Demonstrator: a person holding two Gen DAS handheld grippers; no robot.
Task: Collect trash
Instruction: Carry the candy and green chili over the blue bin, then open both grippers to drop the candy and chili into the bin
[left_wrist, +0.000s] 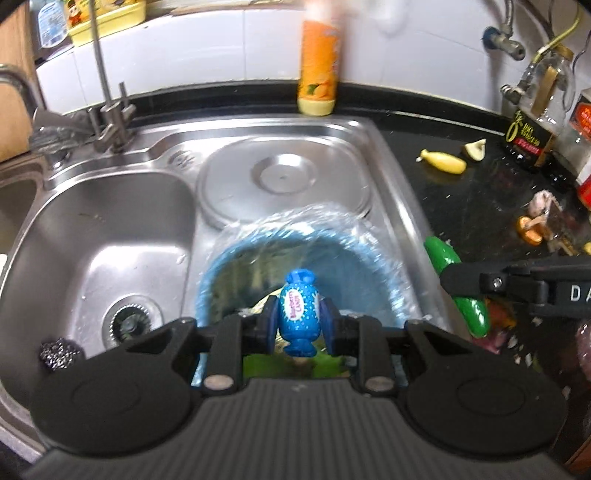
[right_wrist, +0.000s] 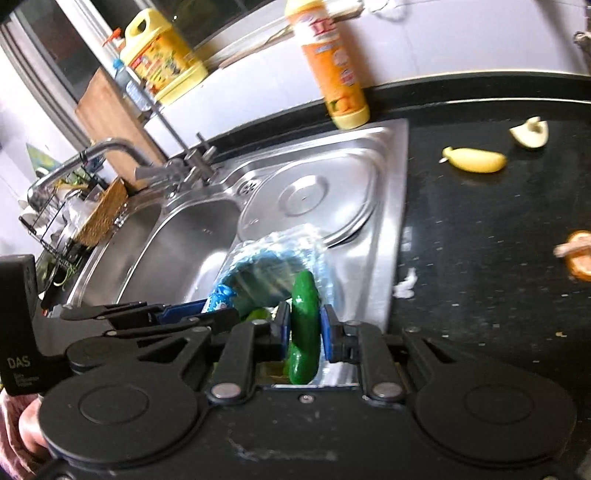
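Left tongs: clamped on a blue candy wrapper, which stands upright between the two blue pads with its twisted ends poking out above and below them.
Right tongs: clamped on a green cucumber-shaped piece, held lengthwise between the pads, its upper end jutting past the fingertips and its lower end reaching back toward the body of the tool.
Position of both: side by side over the blue bin; in the left wrist view the right tongs come in from the right edge with the green piece in their grip, and in the right wrist view the left tongs lie at the left with the blue wrapper at their tip.
Blue bin: lined with a clear plastic bag, set in the right part of the steel sink, just in front of the round steel lid; some greenish scraps already lie inside, blurred.
Sink basin: open drain at the left, a steel scourer at its near edge.
Bench: dark stone, right of the sink, carrying a yellow banana-shaped piece, a pale wedge, an orange slice and small white crumbs.
Back edge: an orange bottle stands behind the sink against the white tiles.
Person: part of a hand shows at the lower left of the right wrist view.
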